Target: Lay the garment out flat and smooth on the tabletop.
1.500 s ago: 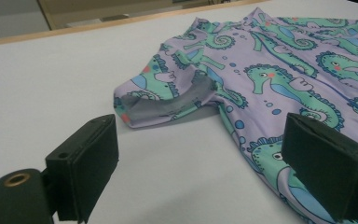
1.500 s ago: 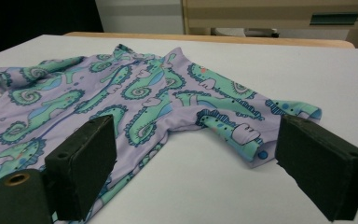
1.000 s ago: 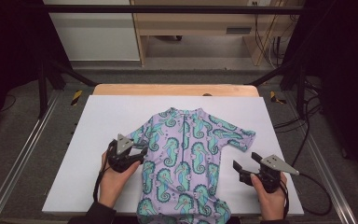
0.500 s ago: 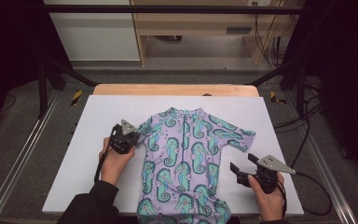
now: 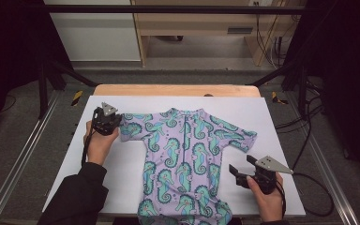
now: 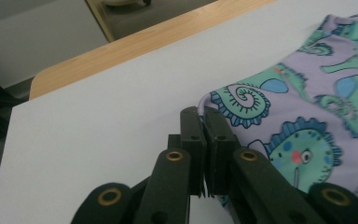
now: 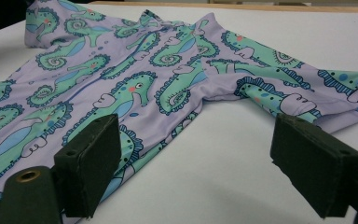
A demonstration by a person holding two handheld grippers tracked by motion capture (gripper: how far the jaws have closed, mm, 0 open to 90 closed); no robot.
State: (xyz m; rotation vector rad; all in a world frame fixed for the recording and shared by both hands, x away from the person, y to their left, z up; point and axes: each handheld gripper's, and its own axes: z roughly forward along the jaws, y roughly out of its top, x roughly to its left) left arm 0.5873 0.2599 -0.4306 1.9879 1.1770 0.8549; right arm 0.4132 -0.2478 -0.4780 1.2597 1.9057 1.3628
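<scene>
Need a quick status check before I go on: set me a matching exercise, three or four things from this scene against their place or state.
Things:
1. left gripper
2. right gripper
3. seahorse-print swimsuit
4. white board

States or places:
A. jaws standing wide apart, beside the garment's side edge
B. spread flat, front up
C. lies on the wooden table under everything
D. jaws shut on the edge of a sleeve

Pairs: 1-D, 2-A, 3-B, 4-C

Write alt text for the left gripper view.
The left gripper has its black jaws shut on the sleeve edge of a lilac seahorse-print swimsuit, which lies on a white table with a wooden far edge.
</scene>
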